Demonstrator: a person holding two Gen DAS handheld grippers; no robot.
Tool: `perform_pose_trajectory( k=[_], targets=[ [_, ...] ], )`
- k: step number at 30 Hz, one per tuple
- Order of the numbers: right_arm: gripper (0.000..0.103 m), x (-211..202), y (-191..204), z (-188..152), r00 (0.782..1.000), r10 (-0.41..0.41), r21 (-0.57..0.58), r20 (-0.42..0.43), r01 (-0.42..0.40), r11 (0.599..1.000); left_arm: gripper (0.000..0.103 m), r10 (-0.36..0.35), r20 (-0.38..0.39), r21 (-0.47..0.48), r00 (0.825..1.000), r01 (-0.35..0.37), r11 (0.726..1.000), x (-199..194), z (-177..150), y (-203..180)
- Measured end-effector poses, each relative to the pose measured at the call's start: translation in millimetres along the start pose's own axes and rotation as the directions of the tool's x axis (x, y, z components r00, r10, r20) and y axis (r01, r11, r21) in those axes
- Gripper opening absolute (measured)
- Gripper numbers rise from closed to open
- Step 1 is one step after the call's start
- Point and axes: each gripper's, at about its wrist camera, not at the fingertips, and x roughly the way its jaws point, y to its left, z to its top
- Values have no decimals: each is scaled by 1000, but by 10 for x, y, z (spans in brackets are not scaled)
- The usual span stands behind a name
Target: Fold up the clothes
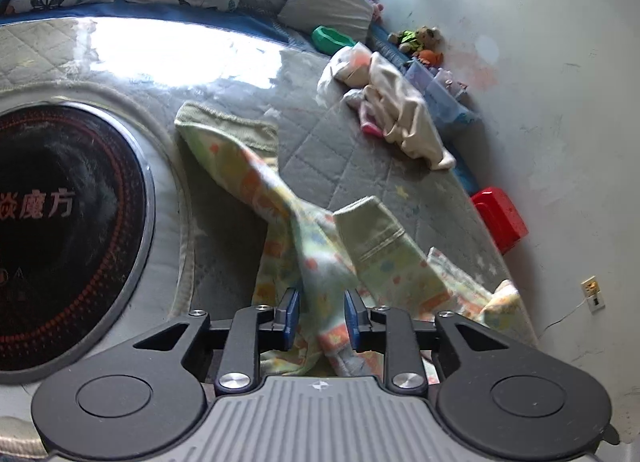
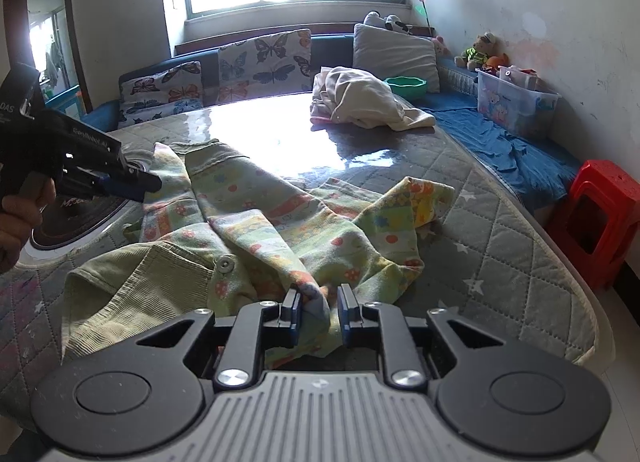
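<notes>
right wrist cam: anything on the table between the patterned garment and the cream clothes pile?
Nothing. In the right wrist view the stretch between the patterned garment and the cream clothes pile is bare, glare-lit table cover.

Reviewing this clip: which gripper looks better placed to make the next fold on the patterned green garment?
Probably the right gripper: a fold of the patterned garment near its hem sits between its fingers, ready to lift. The left gripper also straddles fabric, but its pads stand clear of the cloth, so it would need to re-grip first.
</notes>
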Motion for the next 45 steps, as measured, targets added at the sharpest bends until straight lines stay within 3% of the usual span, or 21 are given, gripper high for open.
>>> perform_pose_trajectory(
  k=[4, 7, 8, 10, 13, 17, 20, 23, 24, 27, 32, 40, 45],
  targets=[
    [18, 4, -1, 1, 1000, 2, -6, 2, -2, 1000, 32, -4, -3, -26, 1000, 4, 1000, 34, -13, 31],
    [18, 26, 0, 13, 1000, -2, -9, 6, 2, 1000, 29, -26, 7, -31, 1000, 26, 999, 38, -10, 28],
    [18, 29, -1, 17, 1000, -3, -9, 9, 3, 1000, 22, -39, 14, -27, 999, 39, 999, 27, -11, 9],
    [18, 26, -3, 24, 1000, -5, -5, 13, 5, 1000, 19, -63, 33, -14, 997, 64, 998, 6, -9, -39],
    [18, 33, -5, 28, 1000, -7, -6, 12, 7, 1000, 19, -80, 49, 0, 996, 80, 997, 10, 11, -99],
    [18, 47, -3, 43, 1000, -4, -13, 9, 4, 1000, 25, 5, 28, -20, 1000, -4, 1000, 116, 31, -72],
    [20, 66, 17, 60, 1000, -4, -29, 8, 4, 1000, 29, -13, 2, -59, 1000, 13, 998, 181, 27, -9],
    [21, 121, 31, 83, 1000, -6, -41, 0, 6, 999, 21, -16, 15, -30, 1000, 17, 999, 213, 15, -60],
    [21, 145, 33, 89, 1000, -8, -47, -5, 7, 999, 9, -14, 22, -13, 1000, 15, 1000, 215, 14, -86],
    [16, 202, 37, 118, 1000, -10, -62, -14, 9, 998, 4, -9, 55, 12, 998, 8, 1000, 150, 27, -113],
    [9, 95, 130, 256, 999, -10, -119, 43, 15, 993, 3, -6, 132, -3, 991, 7, 1000, -102, 135, -19],
    [8, -146, 340, 768, 983, -25, -213, 183, 65, 975, 3, 68, 262, -34, 963, -61, 998, -637, 327, 254],
    [7, -181, 570, 1273, 964, 8, -279, 268, 69, 958, 2, 137, 372, -60, 918, -124, 991, -1084, 552, 453]
  ],
)
